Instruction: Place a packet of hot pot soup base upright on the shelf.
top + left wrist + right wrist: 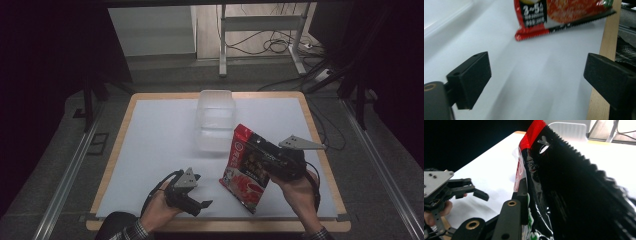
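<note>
Snack bag point(246, 167): glossy plastic film, red and black print, w/ a saw-tooth cut edge, at centre-right of the high view; its black back side shines in the right gripper view. Container point(216, 120), upper centre: clear to milky plastic, smooth. Table point(150, 150): matt white top, looks like paper or laminate, w/ a pale wood rim. Left gripper point(200, 204), lower left: matt black plastic jaws, grey metal plate. Right gripper point(267, 155): similar, black w/ brass-coloured bushings. Sleeve point(131, 231), bottom edge: checked cloth.
</note>
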